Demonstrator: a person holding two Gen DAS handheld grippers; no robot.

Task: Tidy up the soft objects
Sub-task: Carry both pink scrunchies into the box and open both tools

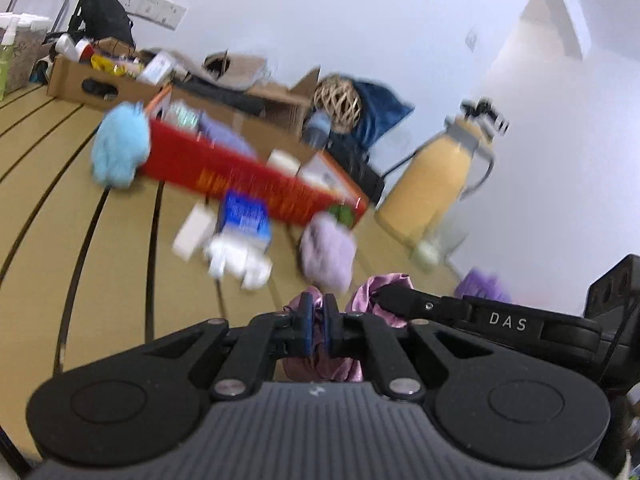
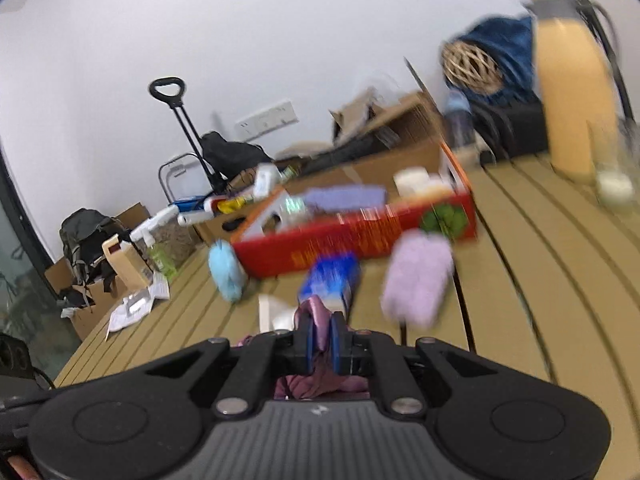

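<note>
- My left gripper [image 1: 315,326] was clamped tight on a pink satin cloth [image 1: 366,292]; fabric bunched between the blue pads and spilled out below and to the right.
- My right gripper [image 2: 321,340] was pinched on the same sort of pink satin cloth [image 2: 316,312], a fold poking up above the pads, the rest hanging under the jaws.
- In the left view the right gripper's black body sat just beside mine at right, its tip against the cloth.
- Both views blurred.
- Wooden slatted table [image 1: 100,240] lay underneath everything.
- Just past the cloth: lilac fluffy item [image 1: 328,252] on the table, a blue-and-white pack [image 1: 244,216] near it, white pieces beside that; couldn't tell what they were.
- Further on: red box [image 1: 248,184] holding mixed stuff, lilac item close to its front corner.
- Light blue fluffy item [image 1: 120,148] was touching the red box's left end.
- Yellow-orange jug [image 1: 432,176] stood to the right of the box, apart from it.
- Behind: cardboard boxes [image 1: 80,76], a wicker ball [image 1: 338,102] against blue fabric, white wall.
</note>
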